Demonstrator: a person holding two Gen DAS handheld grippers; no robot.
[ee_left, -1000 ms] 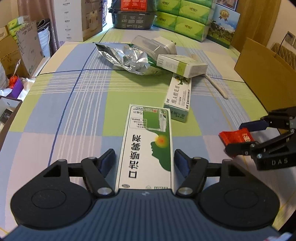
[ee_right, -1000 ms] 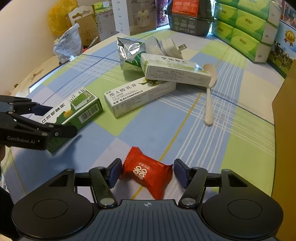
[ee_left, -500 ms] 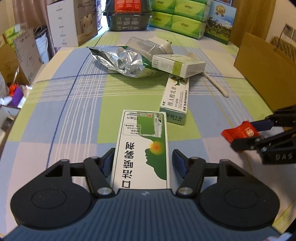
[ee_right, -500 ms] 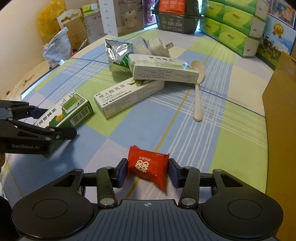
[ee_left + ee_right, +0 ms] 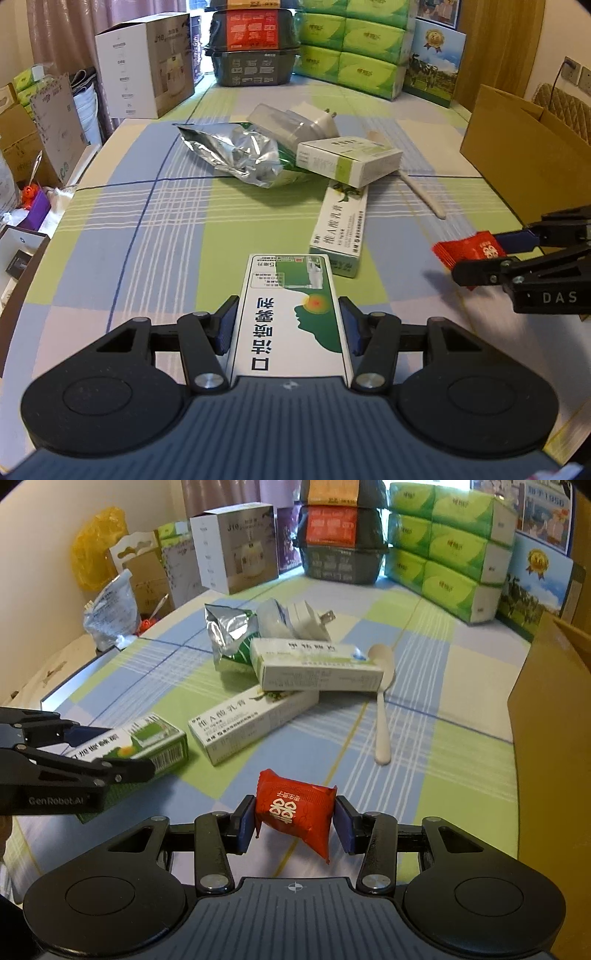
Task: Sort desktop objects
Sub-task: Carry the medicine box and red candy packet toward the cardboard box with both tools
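Left tongs (image 5: 289, 325) pinching a green-and-white medicine box (image 5: 291, 314) by its long sides, lifted just above the checked bench (image 5: 110, 229), right tongs (image 5: 294, 818) clamped on a glossy red candy packet (image 5: 295, 808) with white characters, raised off the cloth, near a long white ointment box (image 5: 251, 723).

Surface: table under a checked cloth (image 5: 110, 229), blue/green/lilac squares with white and dark lines.

Directly on the cloth:
- crumpled foil bag (image 5: 236, 151), mid-table
- long white tube box (image 5: 341, 229), lying flat nearer the cameras
- white plastic spoon (image 5: 382, 701), bowl toward the far side, beside the boxes
- brown cardboard box (image 5: 524, 158), at the right edge

Far end: white carton (image 5: 147, 85), stacked dark trays (image 5: 255, 48), green tissue packs (image 5: 354, 55). Can't tell whether these stand on the table.
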